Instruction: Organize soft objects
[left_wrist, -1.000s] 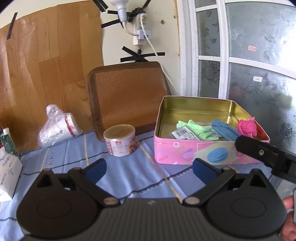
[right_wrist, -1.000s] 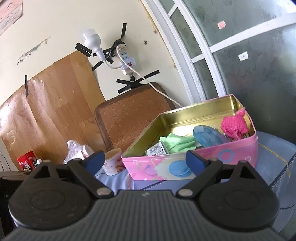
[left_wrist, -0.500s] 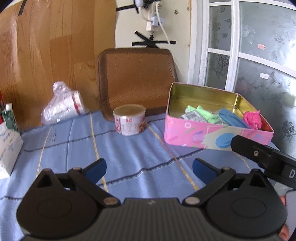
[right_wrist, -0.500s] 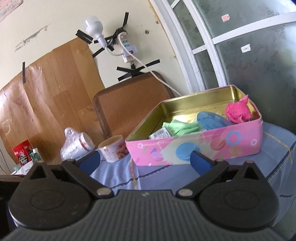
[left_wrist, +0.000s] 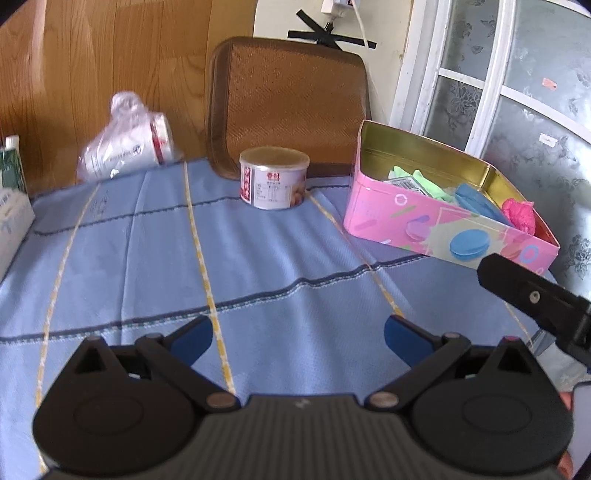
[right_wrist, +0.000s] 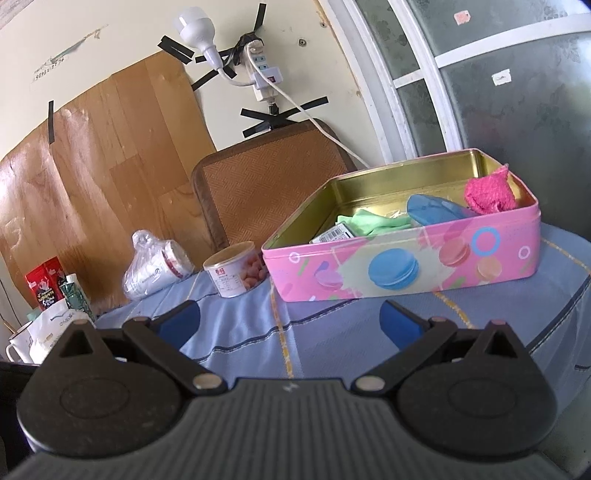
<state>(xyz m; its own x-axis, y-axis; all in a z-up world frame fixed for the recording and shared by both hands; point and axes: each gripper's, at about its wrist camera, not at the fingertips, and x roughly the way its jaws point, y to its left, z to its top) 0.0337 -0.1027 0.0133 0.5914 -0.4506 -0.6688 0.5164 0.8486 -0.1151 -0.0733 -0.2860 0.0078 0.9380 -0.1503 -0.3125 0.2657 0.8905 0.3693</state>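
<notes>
A pink tin box stands open at the right of the blue tablecloth. Inside it lie a green cloth, a blue round pad, a pink fluffy cloth and a barcoded packet. My left gripper hangs open over bare cloth, left of and nearer than the box. My right gripper is open and empty in front of the box. Its black body shows at the right edge of the left wrist view.
A round can stands left of the box before a brown woven mat leaning on the wall. A bagged white bundle lies far left. A white carton, red packet and mug crowd the left edge.
My left gripper has drawn back, sunk and tilted down, so the box slid from centre to the right and more cloth shows. The right gripper drew back a little, its jaws widening slightly.
</notes>
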